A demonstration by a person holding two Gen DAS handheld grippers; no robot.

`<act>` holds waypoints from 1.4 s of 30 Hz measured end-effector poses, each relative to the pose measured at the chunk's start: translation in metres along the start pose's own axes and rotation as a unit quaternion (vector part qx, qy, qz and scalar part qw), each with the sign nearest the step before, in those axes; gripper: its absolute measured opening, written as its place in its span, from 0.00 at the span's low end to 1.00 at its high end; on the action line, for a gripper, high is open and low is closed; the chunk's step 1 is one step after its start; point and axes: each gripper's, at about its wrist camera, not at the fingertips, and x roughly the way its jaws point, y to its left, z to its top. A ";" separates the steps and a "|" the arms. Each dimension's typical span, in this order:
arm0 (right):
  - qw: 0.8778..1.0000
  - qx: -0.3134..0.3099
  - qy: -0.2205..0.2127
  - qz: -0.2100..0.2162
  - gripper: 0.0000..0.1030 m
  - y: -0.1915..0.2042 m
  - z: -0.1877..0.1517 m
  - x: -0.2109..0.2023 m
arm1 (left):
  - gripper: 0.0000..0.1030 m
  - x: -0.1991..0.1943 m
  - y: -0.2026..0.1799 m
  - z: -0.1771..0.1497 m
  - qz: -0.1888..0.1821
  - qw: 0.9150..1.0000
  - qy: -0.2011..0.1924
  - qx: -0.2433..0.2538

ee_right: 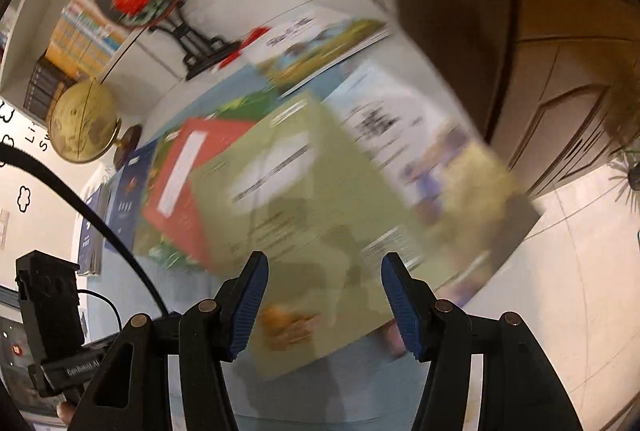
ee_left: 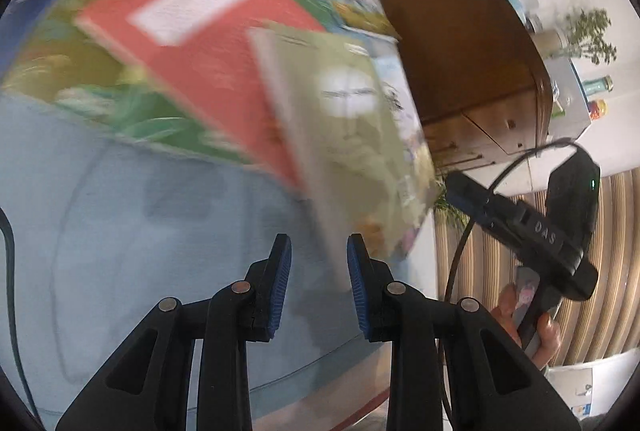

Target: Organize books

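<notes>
**Both tools empty above the books**

Left tool (ee_left: 319, 281) and right tool (ee_right: 324, 305) hang with jaws parted, gripping nothing. Blurred olive book (ee_right: 304, 215) tops a red book (ee_left: 208, 43) on the pale-blue bench (ee_left: 140, 251), other books spread beneath.

2 wrist views, steeply down, shared books (ee_left: 224, 43)

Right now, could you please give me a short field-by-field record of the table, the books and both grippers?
surface: pale blue table
books: red book overlapping a green picture book; olive-green book lies on top, nearest the grippers
left gripper: open, nothing between its pads
right gripper: open above the olive-green book, not gripping it
background: globe, shelves with books
image quality: motion-blurred, titles unreadable
</notes>
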 end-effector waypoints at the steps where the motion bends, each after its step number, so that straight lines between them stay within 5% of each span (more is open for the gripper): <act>1: 1.000 -0.002 0.001 -0.003 0.55 -0.008 0.006 0.000 | 0.25 0.006 -0.009 0.003 0.010 1.000 -0.001 0.007; 8: 1.000 -0.005 0.004 -0.021 0.55 -0.026 0.015 0.011 | 0.26 0.029 -0.019 0.013 0.039 0.999 -0.013 0.008; 13: 0.997 -0.064 0.018 -0.038 0.54 -0.015 0.019 0.030 | 0.26 0.032 -0.010 0.006 0.045 0.998 -0.029 -0.031; 17: 0.994 -0.100 0.031 -0.043 0.44 -0.014 0.026 0.051 | 0.26 0.039 -0.008 -0.002 0.054 0.996 -0.032 -0.063; 24: 0.980 -0.192 0.057 0.001 0.38 -0.021 0.028 0.064 | 0.27 0.049 -0.013 -0.017 0.067 0.986 -0.094 -0.118; 31: 0.963 -0.246 0.096 0.050 0.39 -0.029 0.027 0.061 | 0.27 0.045 -0.038 -0.063 0.057 0.983 -0.105 -0.139; 37: 0.940 -0.297 0.135 0.104 0.38 -0.014 0.000 0.056 | 0.27 0.021 -0.024 -0.105 0.098 0.962 -0.141 -0.213; 42: 0.942 -0.292 0.123 0.106 0.42 -0.018 -0.004 0.057 | 0.27 0.016 -0.023 -0.106 0.119 0.957 -0.154 -0.213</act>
